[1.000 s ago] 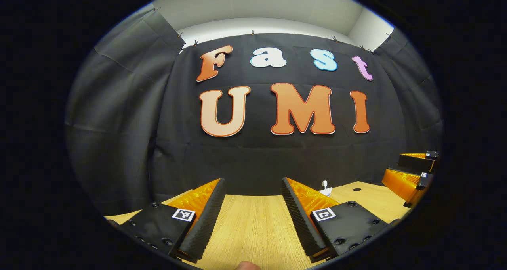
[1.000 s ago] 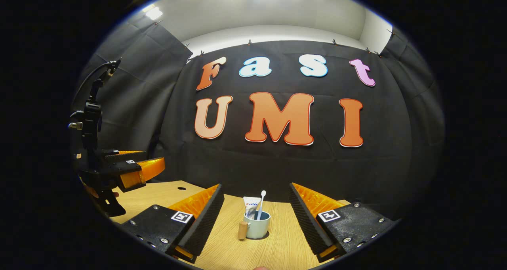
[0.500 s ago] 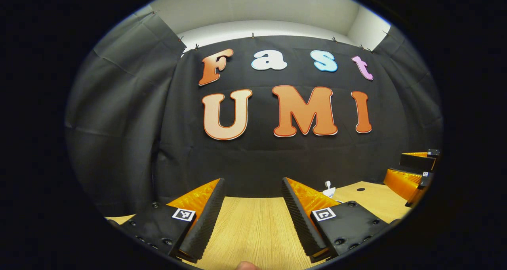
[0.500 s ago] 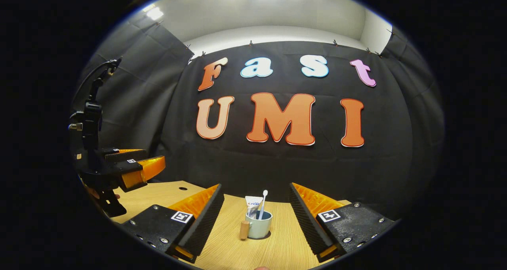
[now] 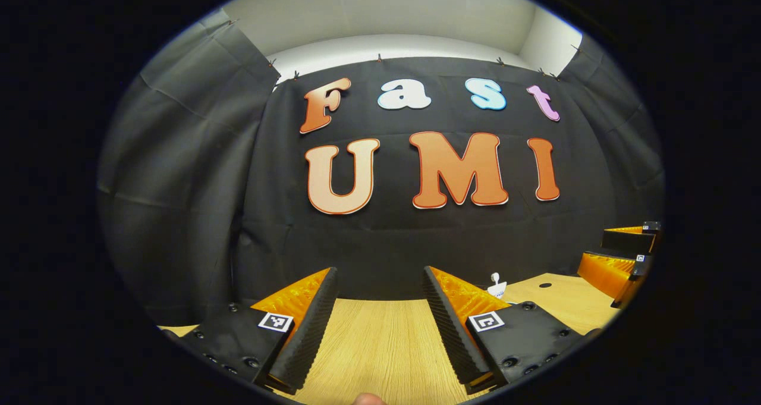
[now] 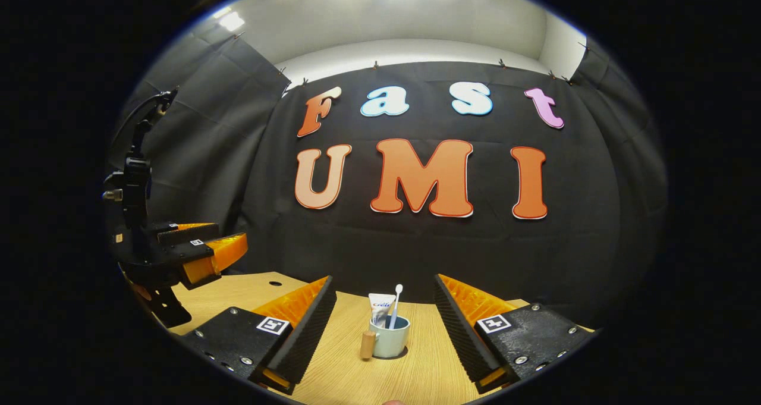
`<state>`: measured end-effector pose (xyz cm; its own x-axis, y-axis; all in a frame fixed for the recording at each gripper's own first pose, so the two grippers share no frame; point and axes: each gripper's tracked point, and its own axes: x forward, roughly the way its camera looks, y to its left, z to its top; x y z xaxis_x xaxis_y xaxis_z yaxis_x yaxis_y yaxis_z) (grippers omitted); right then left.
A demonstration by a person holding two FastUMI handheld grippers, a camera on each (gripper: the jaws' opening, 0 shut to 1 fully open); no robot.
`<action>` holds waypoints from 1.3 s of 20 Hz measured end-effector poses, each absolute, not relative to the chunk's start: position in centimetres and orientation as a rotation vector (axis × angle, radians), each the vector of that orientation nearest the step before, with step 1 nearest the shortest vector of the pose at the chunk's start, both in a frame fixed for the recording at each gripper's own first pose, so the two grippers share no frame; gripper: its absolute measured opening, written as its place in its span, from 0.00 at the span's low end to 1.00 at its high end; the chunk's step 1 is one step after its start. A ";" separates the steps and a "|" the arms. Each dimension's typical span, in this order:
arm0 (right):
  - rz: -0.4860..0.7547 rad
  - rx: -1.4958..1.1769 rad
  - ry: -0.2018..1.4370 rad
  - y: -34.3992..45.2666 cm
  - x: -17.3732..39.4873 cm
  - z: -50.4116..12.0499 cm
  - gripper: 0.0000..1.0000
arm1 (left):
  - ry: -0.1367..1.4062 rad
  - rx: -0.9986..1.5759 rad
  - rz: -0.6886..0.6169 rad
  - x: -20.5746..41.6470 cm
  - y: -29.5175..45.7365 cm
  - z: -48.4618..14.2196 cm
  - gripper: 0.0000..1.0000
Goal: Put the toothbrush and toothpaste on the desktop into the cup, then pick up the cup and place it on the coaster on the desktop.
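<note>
In the right gripper view, the cup stands on the desktop ahead of the right gripper, between its spread fingers. The toothpaste and toothbrush stand inside it, toothpaste to the left. The left gripper hangs far left, above the desktop.

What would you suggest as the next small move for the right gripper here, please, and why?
Probably hold off. The cup stands upright on the desktop with the toothbrush and toothpaste inside, apparently on a dark coaster. The right gripper is open, apart from it, so backing away seems sensible.
</note>
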<state>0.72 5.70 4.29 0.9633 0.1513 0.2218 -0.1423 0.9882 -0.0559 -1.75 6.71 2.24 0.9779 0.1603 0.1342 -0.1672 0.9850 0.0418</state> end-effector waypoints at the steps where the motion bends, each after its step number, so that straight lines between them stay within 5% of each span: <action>1: 0.151 -0.037 -0.228 5.7 0.7 4.3 0.99 | -0.130 0.058 0.165 -1.7 6.6 2.1 0.92; 8: 0.142 -0.031 -0.227 5.2 0.8 4.2 0.99 | -0.129 0.064 0.176 -1.4 6.5 1.9 0.93; 10: 0.137 -0.024 -0.225 5.0 0.8 4.1 0.99 | -0.122 0.058 0.169 -1.2 6.3 1.6 1.00; 26: 0.130 -0.015 -0.212 4.5 1.2 3.5 0.99 | -0.106 0.054 0.158 -0.5 5.4 0.8 1.00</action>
<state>1.22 4.52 3.50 0.9693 0.1301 0.2087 -0.1270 0.9915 -0.0287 -0.49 5.44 0.83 0.9820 0.1538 0.1100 -0.1595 0.9862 0.0452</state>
